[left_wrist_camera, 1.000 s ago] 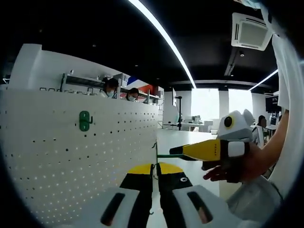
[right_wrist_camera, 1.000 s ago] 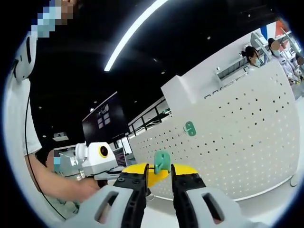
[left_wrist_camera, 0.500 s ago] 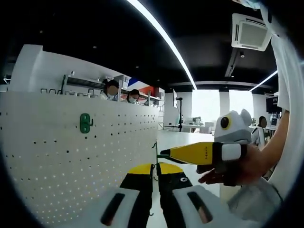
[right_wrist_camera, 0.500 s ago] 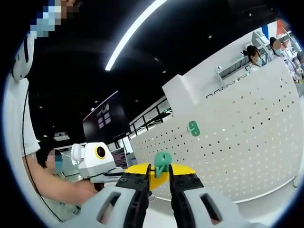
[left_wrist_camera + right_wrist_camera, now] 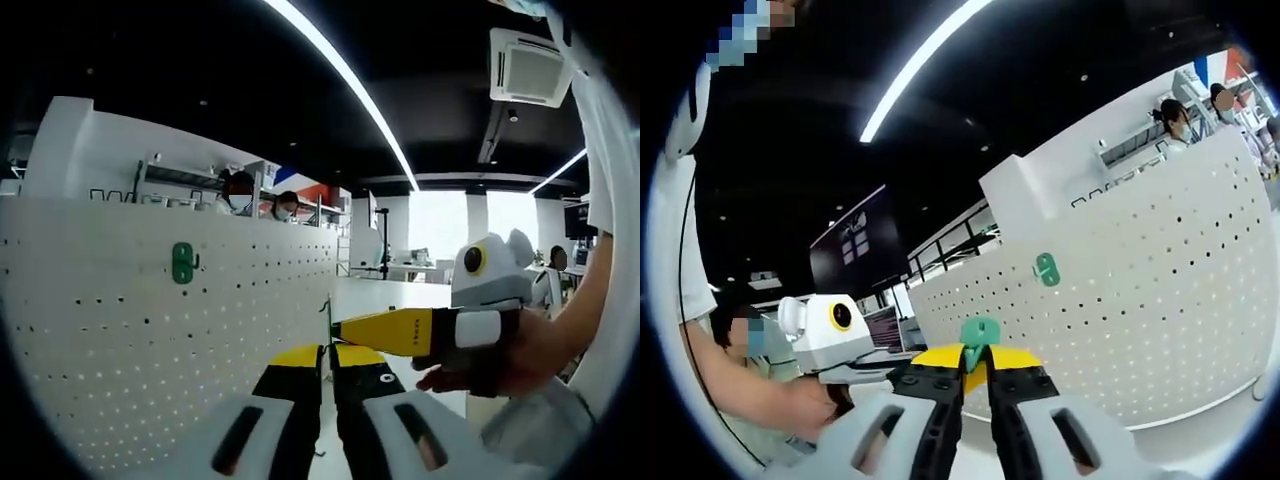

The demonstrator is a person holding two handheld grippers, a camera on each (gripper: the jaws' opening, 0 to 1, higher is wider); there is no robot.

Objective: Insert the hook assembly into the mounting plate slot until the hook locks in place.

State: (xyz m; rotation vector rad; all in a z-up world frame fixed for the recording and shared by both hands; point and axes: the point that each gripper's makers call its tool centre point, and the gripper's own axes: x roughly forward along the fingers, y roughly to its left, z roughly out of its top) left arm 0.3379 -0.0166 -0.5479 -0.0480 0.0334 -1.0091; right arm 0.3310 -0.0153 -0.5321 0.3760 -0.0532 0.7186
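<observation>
Pegboard (image 5: pixel 1140 290): holds one mounted hook (image 5: pixel 1045 268).
Right gripper (image 5: pixel 975 372): your jaws pinch a green hook (image 5: pixel 980 332) near the pegboard.
Left gripper (image 5: pixel 327 357): your jaws pressed together, empty.

We hold our left gripper (image 5: pixel 327 362) level with its jaws pressed together. Our right gripper (image 5: pixel 976 368) has its jaws nearly closed, pinching a small green hook (image 5: pixel 979 332). Seen from the left gripper, our right hand (image 5: pixel 500 355) reaches in alongside.
</observation>
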